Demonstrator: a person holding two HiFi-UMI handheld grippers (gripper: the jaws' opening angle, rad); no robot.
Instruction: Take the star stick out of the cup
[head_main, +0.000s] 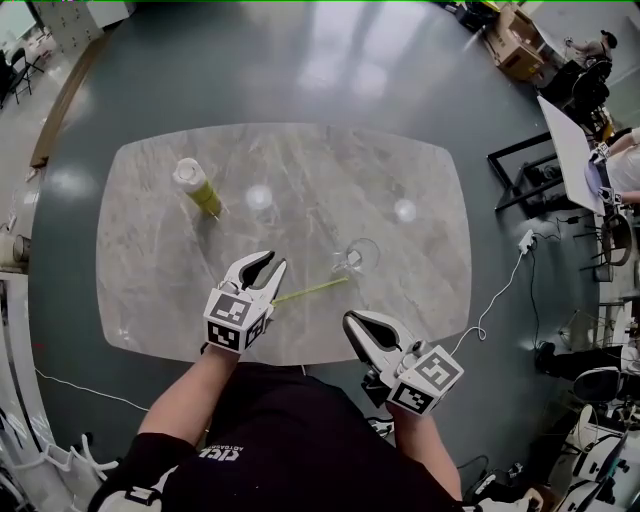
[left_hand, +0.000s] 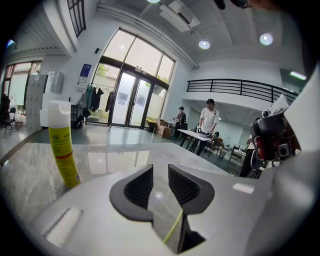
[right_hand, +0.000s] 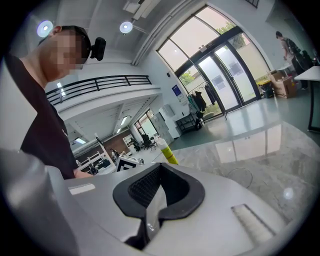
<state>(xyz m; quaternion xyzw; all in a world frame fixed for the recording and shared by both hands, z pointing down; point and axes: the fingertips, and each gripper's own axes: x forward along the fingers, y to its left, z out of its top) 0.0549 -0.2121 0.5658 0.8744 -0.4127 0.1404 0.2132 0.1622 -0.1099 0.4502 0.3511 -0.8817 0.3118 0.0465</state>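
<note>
1. My left hand-held gripper is spread, its pads clear of everything. The star stick shows low in the gap between the jaws, unpinched.
2. My right hand-held gripper is pressed together on nothing and hangs near the edge of the surface.
3. The stick lies flat on the surface, out of the cup. One end is just beside my left jaws and the other reaches to the foot of the cup. I cannot tell whether it touches the glass, nor pick out the star.
4. I judge it very light and fairly stiff, a thin rod that would roll or skid on this polished top if nudged.
5. If I take it again, I would pinch the shaft near my end, square across the pads. A thing this thin slips out of a loose grip.
6. The cup looks like clear glass, upright and light enough to tip, so I would keep well clear of it. The yellow bottle stands well apart.
</note>
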